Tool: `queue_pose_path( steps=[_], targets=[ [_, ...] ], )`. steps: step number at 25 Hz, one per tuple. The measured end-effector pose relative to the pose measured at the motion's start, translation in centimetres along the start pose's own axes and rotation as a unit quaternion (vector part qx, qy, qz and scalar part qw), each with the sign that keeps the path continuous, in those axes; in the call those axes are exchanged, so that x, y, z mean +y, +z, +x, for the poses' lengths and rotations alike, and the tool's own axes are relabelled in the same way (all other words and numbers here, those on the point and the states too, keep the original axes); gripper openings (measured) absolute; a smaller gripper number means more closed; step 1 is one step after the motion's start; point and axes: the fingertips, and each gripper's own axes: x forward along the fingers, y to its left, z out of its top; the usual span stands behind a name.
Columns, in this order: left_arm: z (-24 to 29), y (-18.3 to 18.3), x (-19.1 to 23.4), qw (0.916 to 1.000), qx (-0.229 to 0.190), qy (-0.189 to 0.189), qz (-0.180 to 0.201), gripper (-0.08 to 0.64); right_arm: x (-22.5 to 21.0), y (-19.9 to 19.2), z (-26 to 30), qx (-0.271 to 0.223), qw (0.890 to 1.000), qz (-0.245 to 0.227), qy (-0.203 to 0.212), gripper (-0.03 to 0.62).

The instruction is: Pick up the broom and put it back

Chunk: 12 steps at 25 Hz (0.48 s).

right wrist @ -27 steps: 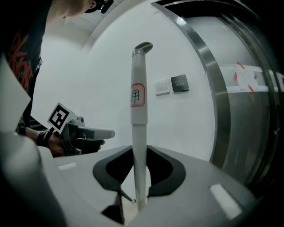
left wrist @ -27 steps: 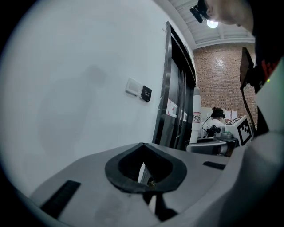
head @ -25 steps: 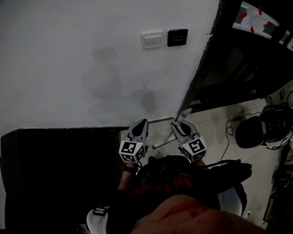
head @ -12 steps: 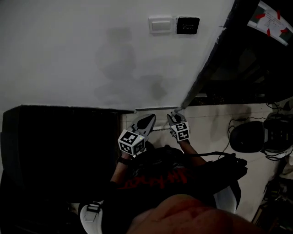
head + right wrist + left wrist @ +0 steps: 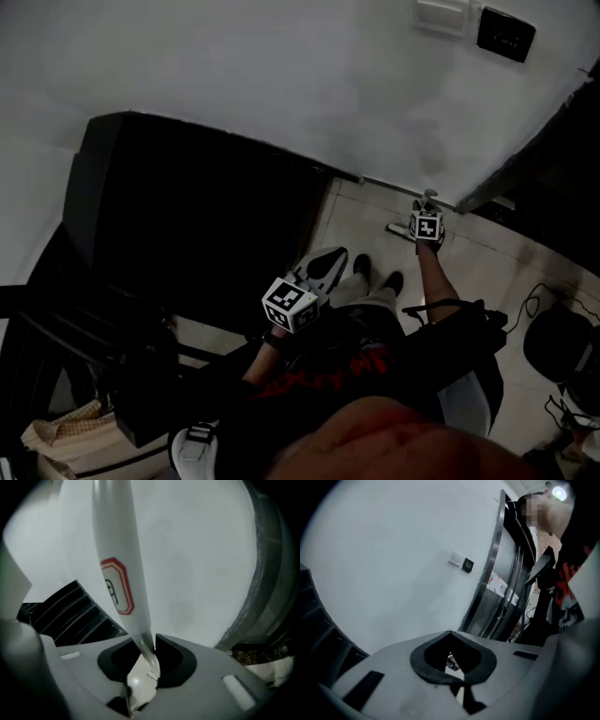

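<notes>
The broom's white handle (image 5: 117,564), with a red-edged label, runs up and away from my right gripper (image 5: 149,656) in the right gripper view. The jaws are shut on its thin clear end. In the head view that right gripper (image 5: 427,223) is stretched far out, low over the tiled floor (image 5: 366,220) at the foot of the white wall (image 5: 234,66); only a small pale bit of the broom (image 5: 397,228) shows beside it. The broom's head is hidden. My left gripper (image 5: 323,265) hangs close to the body, shut and holding nothing.
A large black cabinet (image 5: 187,206) stands against the wall at the left. A white switch (image 5: 441,13) and a black panel (image 5: 506,34) sit on the wall. A dark metal door frame (image 5: 530,155) rises at the right, with cables and dark gear (image 5: 558,342) on the floor.
My right gripper has dropped a long way with the broom, down to the floor by the wall. The left gripper has shifted a little lower. The head view now looks further down and left.
</notes>
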Motion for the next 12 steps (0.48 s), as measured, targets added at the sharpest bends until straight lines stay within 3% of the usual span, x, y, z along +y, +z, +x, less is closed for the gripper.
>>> queue_pose_path(
  steps=[4,6,7,9,10,12],
  targets=[
    [-2.7,-2.0,1.6,0.9994,0.005,0.033,-0.013,0.002,-0.8,4.4,1.4,-0.009,1.000,0.024,-0.006,0.101],
    [-3.5,-2.1,1.6,0.9994,-0.001,0.034,-0.010,0.002,-1.1,5.7,1.5,-0.030,0.995,0.090,-0.001,0.167],
    [-3.6,-2.2,0.9,0.9998,-0.002,0.019,-0.004,0.002,-1.8,6.1,0.7,-0.053,0.988,0.144,0.005,0.191],
    [-3.4,-2.2,-1.5,0.9992,0.004,-0.032,0.025,0.002,-3.8,7.0,-2.3,-0.114,0.960,0.254,0.014,0.266],
    [-3.4,-2.3,-2.7,0.9974,0.009,-0.055,0.044,0.003,-4.5,7.5,-4.1,-0.140,0.949,0.283,0.013,0.270],
    [-4.1,-2.8,-4.1,0.9931,0.019,-0.085,0.078,0.005,-3.6,7.9,-7.9,-0.170,0.945,0.280,0.011,0.270]
  ],
)
